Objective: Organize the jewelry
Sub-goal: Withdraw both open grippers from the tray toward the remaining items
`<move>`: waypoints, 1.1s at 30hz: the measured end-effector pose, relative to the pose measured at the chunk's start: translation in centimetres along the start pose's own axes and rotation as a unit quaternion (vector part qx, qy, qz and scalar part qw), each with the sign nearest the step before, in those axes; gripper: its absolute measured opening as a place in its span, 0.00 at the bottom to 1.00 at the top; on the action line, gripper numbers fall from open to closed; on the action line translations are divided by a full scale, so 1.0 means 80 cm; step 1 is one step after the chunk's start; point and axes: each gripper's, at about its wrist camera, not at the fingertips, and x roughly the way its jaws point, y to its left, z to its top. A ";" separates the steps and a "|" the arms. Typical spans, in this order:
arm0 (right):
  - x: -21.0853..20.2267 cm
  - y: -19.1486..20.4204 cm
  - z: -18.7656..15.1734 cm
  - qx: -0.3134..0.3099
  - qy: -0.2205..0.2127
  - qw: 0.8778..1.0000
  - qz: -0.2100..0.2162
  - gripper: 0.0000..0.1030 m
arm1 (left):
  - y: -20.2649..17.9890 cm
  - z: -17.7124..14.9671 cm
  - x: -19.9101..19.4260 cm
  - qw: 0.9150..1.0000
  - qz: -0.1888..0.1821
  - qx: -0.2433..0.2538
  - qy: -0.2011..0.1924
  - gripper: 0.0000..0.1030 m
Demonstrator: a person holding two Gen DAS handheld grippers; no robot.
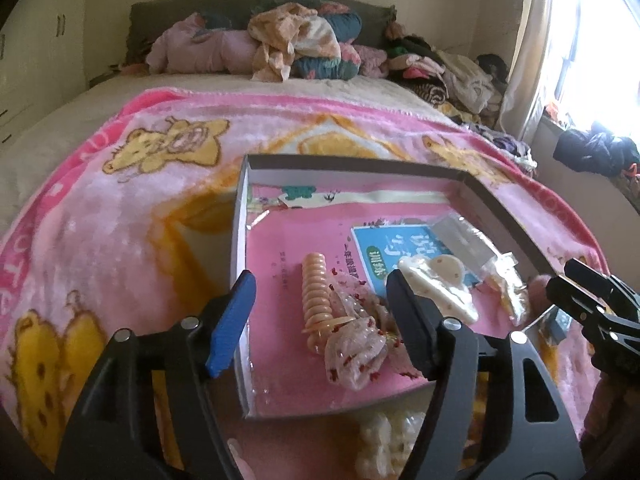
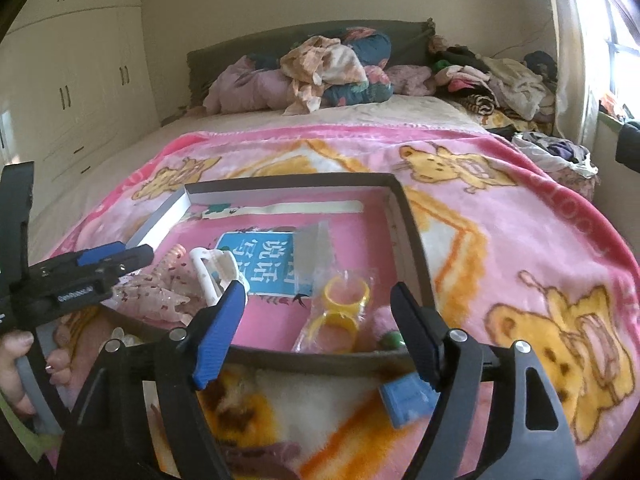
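A shallow grey box (image 1: 239, 216) with a pink lining lies on the bed blanket; it also shows in the right wrist view (image 2: 404, 216). Inside lie a peach spiral hair tie (image 1: 316, 292), a sheer speckled scrunchie (image 1: 356, 344), a cream hair claw (image 1: 440, 284), and a clear bag with yellow rings (image 2: 346, 304). My left gripper (image 1: 320, 320) is open and empty over the box's near left part. My right gripper (image 2: 320, 328) is open and empty over the box's near edge. A small blue box (image 2: 404, 400) lies on the blanket under it.
The pink bear-print blanket (image 1: 120, 208) covers the bed. A pile of clothes and pillows (image 1: 304, 44) sits at the headboard. A white fluffy item (image 1: 384, 440) lies in front of the box. A window (image 1: 592, 40) is at the right, and wardrobes (image 2: 80, 80) at the left.
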 end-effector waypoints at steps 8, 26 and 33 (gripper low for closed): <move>-0.034 -0.011 -0.007 0.008 -0.018 1.000 -0.011 0.78 | -0.003 -0.001 -0.041 0.999 0.006 -0.004 -0.032 0.84; -0.086 -0.012 -0.036 0.007 -0.024 1.000 -0.013 0.80 | -0.022 -0.029 -0.107 0.998 0.000 0.002 -0.060 0.89; -0.097 -0.015 -0.047 0.008 -0.023 1.000 -0.016 0.80 | -0.029 -0.041 -0.116 0.998 -0.002 0.007 -0.059 0.89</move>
